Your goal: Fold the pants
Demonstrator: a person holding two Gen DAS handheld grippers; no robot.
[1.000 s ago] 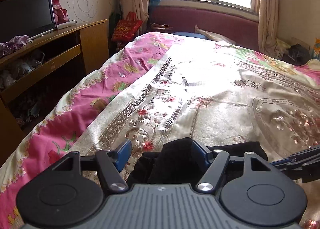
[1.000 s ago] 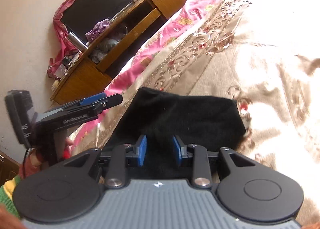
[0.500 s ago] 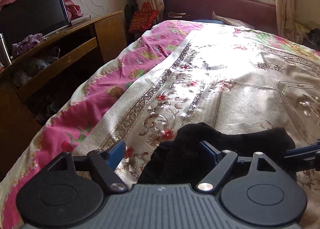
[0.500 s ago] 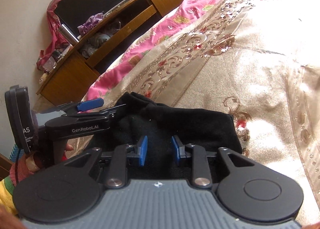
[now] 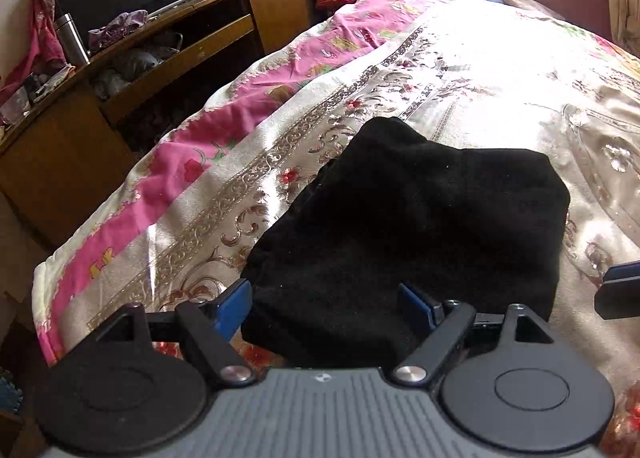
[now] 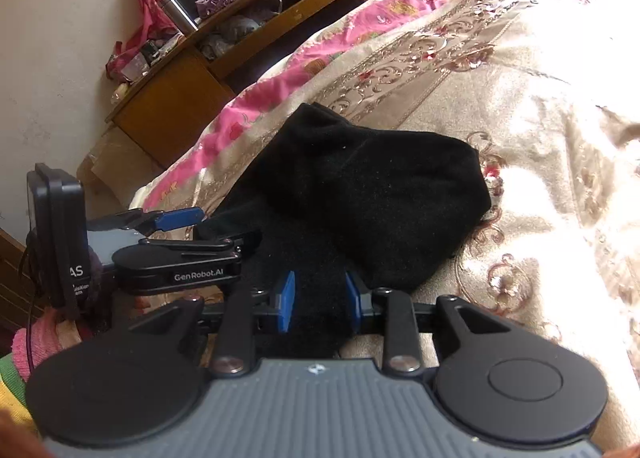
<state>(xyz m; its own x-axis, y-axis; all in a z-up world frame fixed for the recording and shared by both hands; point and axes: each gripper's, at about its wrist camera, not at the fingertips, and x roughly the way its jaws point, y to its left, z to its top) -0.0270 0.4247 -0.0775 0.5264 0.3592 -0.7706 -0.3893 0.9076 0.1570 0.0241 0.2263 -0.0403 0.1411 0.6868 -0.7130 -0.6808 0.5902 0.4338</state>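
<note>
The black pants point(image 5: 404, 226) lie folded on the bed point(image 5: 500, 70). Left gripper point(image 5: 324, 306) jaws apart, empty; right gripper point(image 6: 320, 300) jaws half apart, nothing visibly pinched. Smooth the raised far-left corner flat.

Sunlit bed point(image 5: 480, 70), wooden TV cabinet point(image 5: 168, 42), cream wall point(image 6: 60, 38)

Harsh daylight glare on the satin bedspread point(image 5: 500, 70), dim corners, fisheye bending at edges, slight blur.

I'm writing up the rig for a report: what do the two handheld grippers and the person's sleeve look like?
Both the left gripper and right gripper have black linkages, blue finger pads and ribbed grey bodies. The left one carries white "GenRobot.AI" lettering and a thin black cable. The sleeve is pink, with green and yellow below.
</note>
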